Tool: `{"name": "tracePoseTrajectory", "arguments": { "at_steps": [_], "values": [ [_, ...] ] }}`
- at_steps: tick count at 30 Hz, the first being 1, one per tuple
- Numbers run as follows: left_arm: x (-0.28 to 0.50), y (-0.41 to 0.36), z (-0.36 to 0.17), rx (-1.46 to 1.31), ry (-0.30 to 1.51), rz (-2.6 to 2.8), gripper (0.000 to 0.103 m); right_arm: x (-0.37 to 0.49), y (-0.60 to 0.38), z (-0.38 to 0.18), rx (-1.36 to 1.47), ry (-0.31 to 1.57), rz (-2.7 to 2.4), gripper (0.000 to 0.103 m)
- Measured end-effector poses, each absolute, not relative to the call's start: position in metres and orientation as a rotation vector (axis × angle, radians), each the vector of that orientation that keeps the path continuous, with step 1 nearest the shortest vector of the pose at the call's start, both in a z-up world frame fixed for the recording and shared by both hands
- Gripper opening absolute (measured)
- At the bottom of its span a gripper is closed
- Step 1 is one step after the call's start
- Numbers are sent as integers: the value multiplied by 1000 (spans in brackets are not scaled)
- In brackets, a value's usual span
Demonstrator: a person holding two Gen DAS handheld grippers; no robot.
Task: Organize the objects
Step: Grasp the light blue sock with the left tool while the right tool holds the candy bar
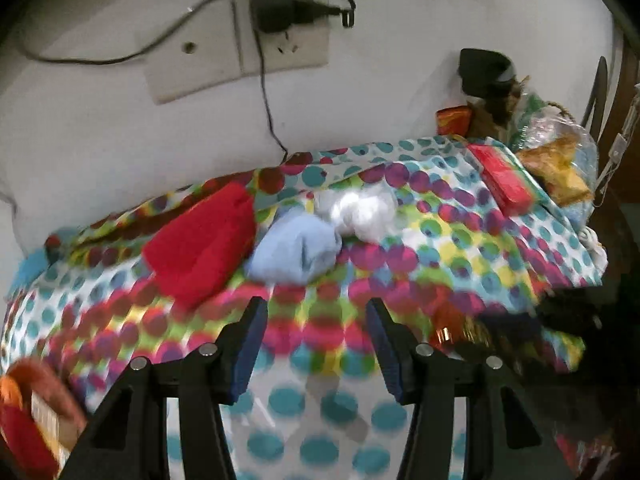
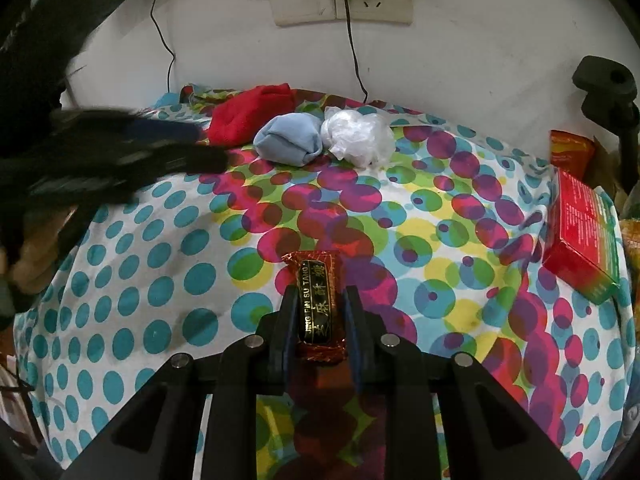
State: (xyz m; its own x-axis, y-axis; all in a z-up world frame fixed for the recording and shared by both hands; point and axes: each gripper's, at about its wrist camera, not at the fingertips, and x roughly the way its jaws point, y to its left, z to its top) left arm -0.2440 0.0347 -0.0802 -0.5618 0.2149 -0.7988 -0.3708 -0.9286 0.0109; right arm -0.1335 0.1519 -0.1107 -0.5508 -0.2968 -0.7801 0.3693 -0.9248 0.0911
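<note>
We hold a red-wrapped candy bar (image 2: 319, 306) lengthwise between the fingers of our right tool (image 2: 319, 308), clamped on its long sides just above the dotted cloth (image 2: 160, 264) so the label faces up. Our left tool (image 1: 316, 344) hangs empty with fingers apart, apparently free for the next pick. At the bench's far edge, red cloth (image 2: 252, 118), blue bundle (image 2: 288, 142) and crumpled plastic (image 2: 356, 136) sit side by side, a row the candy may join.
</note>
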Motion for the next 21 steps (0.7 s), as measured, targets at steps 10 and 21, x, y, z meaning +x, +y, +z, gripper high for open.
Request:
{"name": "tracePoseTrajectory", "arguments": {
  "at_steps": [10, 21],
  "values": [
    [-306, 56, -112, -1303, 352, 2532, 53, -134, 156, -112, 1219, 31, -2446, 23],
    [-302, 50, -117, -1216, 285, 2600, 40, -133, 154, -112, 1220, 40, -2459, 23]
  ]
}}
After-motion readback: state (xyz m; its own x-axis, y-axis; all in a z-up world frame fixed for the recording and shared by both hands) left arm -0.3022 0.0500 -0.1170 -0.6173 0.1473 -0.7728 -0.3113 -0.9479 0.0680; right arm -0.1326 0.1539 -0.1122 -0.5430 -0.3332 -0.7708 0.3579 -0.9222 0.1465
